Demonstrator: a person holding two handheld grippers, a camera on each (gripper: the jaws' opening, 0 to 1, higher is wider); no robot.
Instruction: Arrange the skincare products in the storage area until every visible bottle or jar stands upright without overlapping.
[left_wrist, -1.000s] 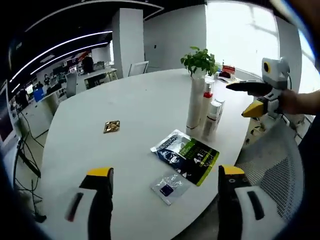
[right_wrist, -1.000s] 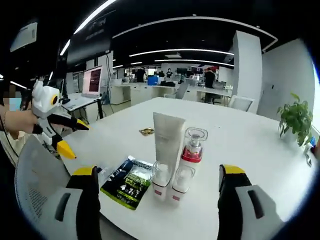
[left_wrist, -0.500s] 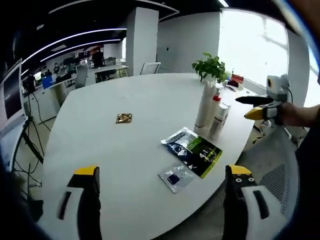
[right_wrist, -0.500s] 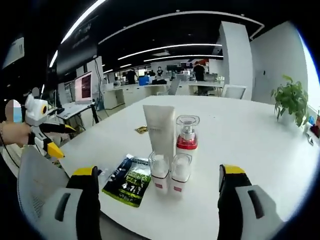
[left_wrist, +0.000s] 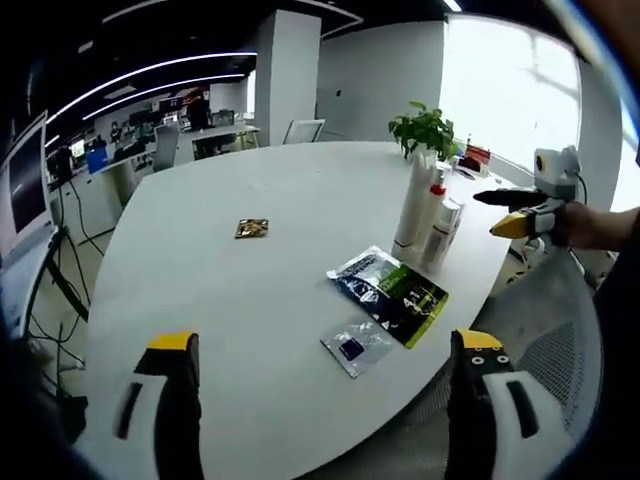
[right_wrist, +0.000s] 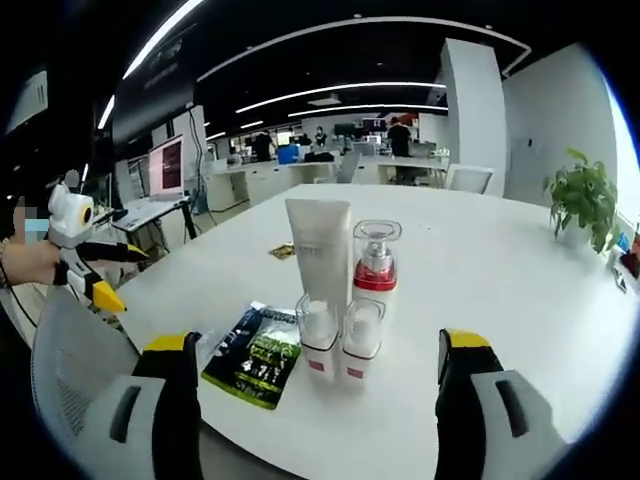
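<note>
Currently both sets of tongs are spread wide with nothing between them: my right gripper (right_wrist: 315, 400) hovers off the near table edge facing the skincare cluster, and my left gripper (left_wrist: 318, 400) hovers off another side of the white table (left_wrist: 230, 300).

Nearest in the right gripper view: two small clear-capped bottles (right_wrist: 340, 340) with red bands, upright, side by side, apparently touching. Just behind them stand the white tube (right_wrist: 318, 255), on its cap, and the red pump bottle (right_wrist: 376, 262) with a clear dome lid. All four look upright; whether the tube touches the pump bottle I cannot tell.

Handling judgement: small bottles light, hard, smooth, likely slippery, so grip mid-body below the cap. Tube soft and tall, tips easily; take it low, lightly. Pump bottle possibly glass, so treat as fragile.

Left of the cluster a green-and-black sachet (right_wrist: 254, 357) lies flat near the edge. Further off, a small gold packet (right_wrist: 284, 251).

Room: the cluster sits near the table edge; open tabletop lies beyond it.
</note>
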